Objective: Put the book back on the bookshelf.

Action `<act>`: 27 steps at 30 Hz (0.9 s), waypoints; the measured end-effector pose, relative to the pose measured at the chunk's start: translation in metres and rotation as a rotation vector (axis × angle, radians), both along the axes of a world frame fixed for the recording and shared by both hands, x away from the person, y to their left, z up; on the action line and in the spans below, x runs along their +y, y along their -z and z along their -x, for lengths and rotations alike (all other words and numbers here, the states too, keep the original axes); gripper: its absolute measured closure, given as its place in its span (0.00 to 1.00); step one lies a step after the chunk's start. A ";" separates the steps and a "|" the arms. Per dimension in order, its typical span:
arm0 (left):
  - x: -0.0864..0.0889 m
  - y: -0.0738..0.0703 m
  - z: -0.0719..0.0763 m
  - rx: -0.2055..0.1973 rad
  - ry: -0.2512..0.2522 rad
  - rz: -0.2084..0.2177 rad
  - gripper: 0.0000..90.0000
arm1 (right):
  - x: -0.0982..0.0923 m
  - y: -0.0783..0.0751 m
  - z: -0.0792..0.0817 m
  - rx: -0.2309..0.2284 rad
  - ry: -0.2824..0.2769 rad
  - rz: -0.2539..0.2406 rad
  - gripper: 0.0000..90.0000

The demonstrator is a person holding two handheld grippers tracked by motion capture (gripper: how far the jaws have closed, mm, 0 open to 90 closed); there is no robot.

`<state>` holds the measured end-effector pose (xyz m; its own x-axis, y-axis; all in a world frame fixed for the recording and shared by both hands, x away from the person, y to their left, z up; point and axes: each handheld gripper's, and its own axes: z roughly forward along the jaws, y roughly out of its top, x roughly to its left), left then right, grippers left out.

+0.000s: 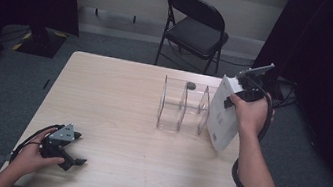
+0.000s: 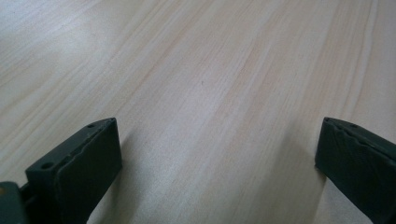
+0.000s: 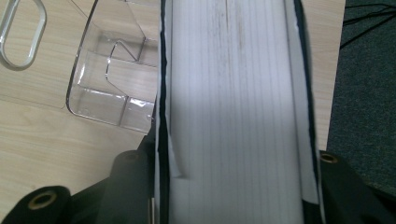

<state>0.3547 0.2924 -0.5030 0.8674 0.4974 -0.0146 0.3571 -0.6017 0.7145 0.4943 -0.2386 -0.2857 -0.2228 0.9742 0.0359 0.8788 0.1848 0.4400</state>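
A thick white book (image 1: pixel 224 114) stands tilted on the table's right side, just right of a clear acrylic divider rack (image 1: pixel 183 106). My right gripper (image 1: pixel 235 97) is shut on the book's upper part. In the right gripper view the book's page edge (image 3: pixel 233 107) runs up between the two jaws, with the rack (image 3: pixel 112 79) to its left. My left gripper (image 1: pixel 71 152) rests low at the table's front left corner. Its jaws stand wide open over bare wood (image 2: pixel 210 93), nothing between them.
A small dark object (image 1: pixel 190 84) lies behind the rack. A black folding chair (image 1: pixel 195 24) stands beyond the table's far edge. The table edge (image 3: pixel 334 70) and grey carpet lie close to the book's right. Black curtains hang at both sides.
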 end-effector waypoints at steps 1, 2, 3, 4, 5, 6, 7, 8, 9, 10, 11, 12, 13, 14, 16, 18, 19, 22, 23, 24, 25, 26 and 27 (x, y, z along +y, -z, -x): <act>0.000 0.000 0.000 -0.001 0.000 0.004 0.00 | 0.000 0.000 0.000 -0.004 -0.009 -0.002 0.58; 0.000 0.000 0.000 0.000 0.000 -0.001 0.00 | 0.001 0.000 -0.001 -0.002 -0.005 -0.004 0.58; 0.000 0.000 0.000 -0.001 0.000 0.004 0.00 | 0.001 0.000 -0.001 -0.001 -0.003 -0.001 0.58; 0.000 0.000 0.000 0.001 0.000 -0.003 0.00 | 0.001 0.000 -0.002 -0.001 -0.004 -0.001 0.58; 0.000 0.000 0.000 -0.001 0.000 0.002 0.00 | 0.002 0.000 -0.002 -0.005 -0.006 -0.002 0.58; 0.000 0.000 0.000 0.001 0.000 -0.004 0.00 | 0.003 -0.001 -0.003 -0.004 -0.003 0.000 0.58; 0.000 0.000 0.000 0.000 0.000 0.000 0.00 | 0.004 -0.001 -0.004 -0.004 0.005 -0.004 0.58; 0.000 0.000 0.000 0.001 0.000 -0.003 0.00 | 0.004 -0.001 -0.004 -0.007 -0.003 -0.006 0.58; 0.000 0.000 0.000 0.001 0.000 -0.004 0.00 | 0.005 -0.002 -0.005 -0.007 0.003 -0.004 0.58; 0.000 0.000 0.000 -0.001 0.000 0.002 0.00 | 0.005 -0.002 -0.005 -0.011 0.000 -0.005 0.58; 0.000 0.000 0.000 0.001 0.000 -0.004 0.00 | 0.005 -0.002 -0.006 -0.013 -0.003 -0.006 0.58; 0.000 0.000 0.000 0.001 0.000 -0.003 0.00 | 0.005 -0.002 -0.006 -0.015 0.008 -0.006 0.58; 0.000 0.000 0.000 0.001 0.000 -0.003 0.00 | 0.005 -0.002 -0.007 -0.016 0.000 -0.008 0.58; 0.000 0.000 0.000 0.001 0.000 -0.003 0.00 | 0.006 -0.002 -0.007 -0.014 0.007 -0.008 0.58; 0.000 0.000 0.000 0.001 0.000 -0.003 0.00 | 0.006 -0.001 -0.009 -0.010 0.006 -0.004 0.58; 0.000 0.000 0.000 0.001 0.000 -0.003 0.00 | 0.007 -0.001 -0.010 -0.012 0.011 0.002 0.58; 0.000 0.000 0.000 0.001 0.000 -0.003 0.00 | 0.007 0.000 -0.010 -0.016 0.010 -0.001 0.58; 0.000 0.000 0.000 0.001 0.000 -0.003 0.00 | 0.007 0.000 -0.012 -0.022 0.012 -0.008 0.58; 0.000 0.000 0.000 0.001 0.000 -0.003 0.00 | 0.007 0.000 -0.013 -0.019 0.011 -0.007 0.58; 0.000 0.000 0.000 0.001 0.000 -0.003 0.00 | 0.008 -0.001 -0.013 -0.017 0.009 -0.005 0.58; 0.000 0.000 0.000 0.001 0.000 -0.003 0.00 | 0.008 0.000 -0.014 -0.018 0.007 -0.003 0.58; 0.000 0.000 0.000 0.001 0.000 -0.003 0.00 | 0.009 0.000 -0.014 -0.020 0.004 0.002 0.58; 0.000 0.000 0.000 0.001 0.000 -0.003 0.00 | 0.009 0.000 -0.015 -0.016 0.009 -0.003 0.58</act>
<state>0.3547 0.2925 -0.5028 0.8675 0.4972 -0.0138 0.3575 -0.6041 0.7122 0.5091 -0.2295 -0.2857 -0.2149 0.9760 0.0356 0.8733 0.1757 0.4544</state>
